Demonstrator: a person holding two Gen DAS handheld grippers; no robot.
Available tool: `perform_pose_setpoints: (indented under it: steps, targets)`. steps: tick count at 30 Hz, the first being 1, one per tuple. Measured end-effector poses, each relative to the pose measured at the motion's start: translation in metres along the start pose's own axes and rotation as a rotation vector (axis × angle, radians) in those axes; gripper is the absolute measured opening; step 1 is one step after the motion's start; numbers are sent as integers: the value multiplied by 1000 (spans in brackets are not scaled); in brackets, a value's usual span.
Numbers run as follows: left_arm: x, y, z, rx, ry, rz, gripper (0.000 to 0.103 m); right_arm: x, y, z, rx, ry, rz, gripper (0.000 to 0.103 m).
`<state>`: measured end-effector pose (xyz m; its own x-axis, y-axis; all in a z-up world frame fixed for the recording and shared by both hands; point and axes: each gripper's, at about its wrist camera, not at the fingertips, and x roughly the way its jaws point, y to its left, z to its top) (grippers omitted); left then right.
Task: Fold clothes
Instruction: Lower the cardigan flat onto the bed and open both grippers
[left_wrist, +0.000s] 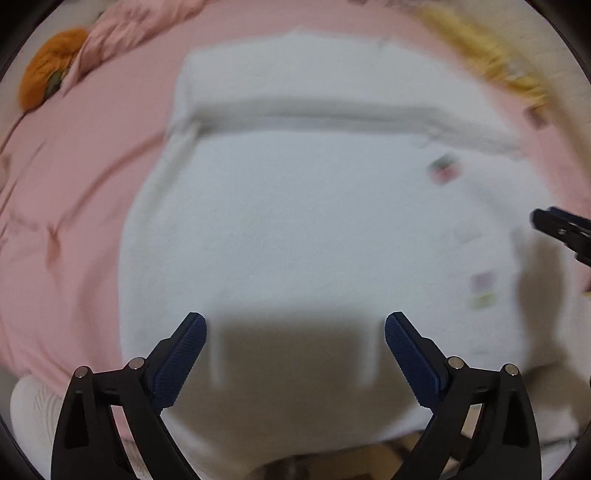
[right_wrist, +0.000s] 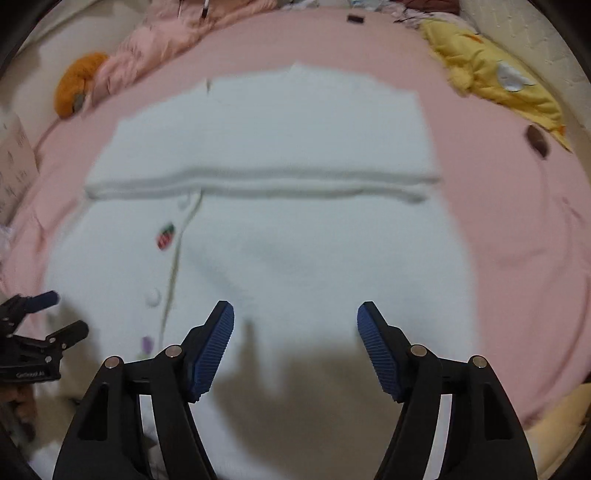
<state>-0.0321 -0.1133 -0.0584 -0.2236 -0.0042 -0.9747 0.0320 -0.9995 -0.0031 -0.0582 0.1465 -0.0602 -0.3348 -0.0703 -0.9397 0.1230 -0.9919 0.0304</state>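
Note:
A white knit cardigan (left_wrist: 295, 206) lies flat on a pink bedsheet (left_wrist: 81, 192), with a folded band running across its far half. It also shows in the right wrist view (right_wrist: 280, 236), with a strawberry patch (right_wrist: 166, 236) and a white button (right_wrist: 153, 297) beside its front placket. My left gripper (left_wrist: 295, 328) is open and empty above the near part of the cardigan. My right gripper (right_wrist: 295, 317) is open and empty above the same garment, further right. The right gripper's tip (left_wrist: 561, 229) shows at the left view's right edge. The left gripper (right_wrist: 55, 314) shows at the right view's left edge.
An orange plush toy (right_wrist: 79, 83) and a crumpled pink quilt (right_wrist: 166, 40) lie at the far left. A yellow garment (right_wrist: 495, 70) lies at the far right, with a small dark object (right_wrist: 537, 140) near it. The bed's near edge lies under the grippers.

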Motion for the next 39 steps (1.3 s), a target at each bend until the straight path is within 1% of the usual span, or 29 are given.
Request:
perform_pose_setpoints:
  steps: [1, 2, 4, 5, 6, 8, 10, 11, 12, 13, 15, 19, 21, 22, 23, 24, 25, 26, 27, 30, 32, 33, 34, 35, 36, 38, 39]
  targets:
    - [1, 5, 0, -27, -4, -23, 98, 11, 6, -1, -4, 27, -34, 70]
    - [-2, 11, -3, -52, -18, -40, 98, 13, 5, -10, 4, 28, -51, 70]
    - [-6, 20, -8, -70, 7, -11, 98, -2, 0, -30, 61, 14, -55, 71]
    - [-12, 21, -9, -72, -1, -21, 97, -8, -1, -36, 84, 55, -61, 71]
    - [-17, 22, -11, -74, -8, -32, 97, -12, 3, -35, 95, 55, -74, 71]
    - [-24, 17, -8, -71, -47, -58, 97, -25, 4, -33, 92, -39, -80, 71]
    - [-14, 5, -4, -52, -38, -34, 97, -34, 6, -30, 87, -116, -87, 72]
    - [-8, -1, -1, -43, -33, -22, 97, -22, 8, -27, 81, -84, -98, 74]
    - [-1, -6, -1, -36, -13, -5, 97, -10, 9, -25, 81, -56, -104, 74]
    - [4, -8, -5, -30, 7, 9, 97, -6, 5, -27, 105, -40, -89, 75]
    - [3, -7, -14, -13, 0, 14, 97, 1, -4, -34, 147, -10, -61, 75]
    - [11, 8, -36, -13, 96, 19, 99, -14, -3, -62, 116, 38, -74, 75]
    - [10, 10, -37, -32, 125, 9, 99, -20, -1, -69, 108, 91, -89, 75]
    - [4, 10, -35, -39, 133, 16, 98, -23, 0, -70, 114, 124, -94, 75]
    - [-6, 9, -33, -43, 115, 22, 98, -29, -1, -68, 140, 146, -91, 75]
    - [-18, 8, -32, -45, 77, 22, 98, -40, -1, -65, 169, 147, -78, 75]
    - [-32, 7, -29, -47, 36, 23, 98, -52, 1, -62, 172, 116, -61, 75]
    - [-46, 4, -26, -48, -7, 23, 98, -69, 6, -57, 159, 67, -48, 75]
    - [-61, 4, -25, -53, -44, 19, 98, -87, 14, -52, 132, 13, -51, 75]
    - [-110, 13, -29, -80, -156, -12, 98, -141, 37, -39, 61, -118, -111, 75]
    - [-128, 5, -18, -78, -207, -46, 98, -161, 50, -34, 60, -180, -98, 75]
    - [-136, 4, -18, -74, -216, -49, 98, -168, 59, -37, 73, -197, -91, 75]
    - [-139, 3, -30, -76, -220, -46, 98, -173, 66, -38, 84, -210, -89, 75]
    - [-140, 2, -40, -81, -219, -48, 98, -169, 69, -36, 89, -204, -106, 75]
    - [-136, 0, -43, -88, -208, -58, 98, -167, 71, -36, 93, -198, -121, 75]
    - [-123, -6, -39, -98, -170, -88, 98, -169, 72, -44, 77, -194, -145, 75]
    - [-120, -7, -45, -103, -146, -104, 98, -166, 71, -40, 72, -192, -150, 75]
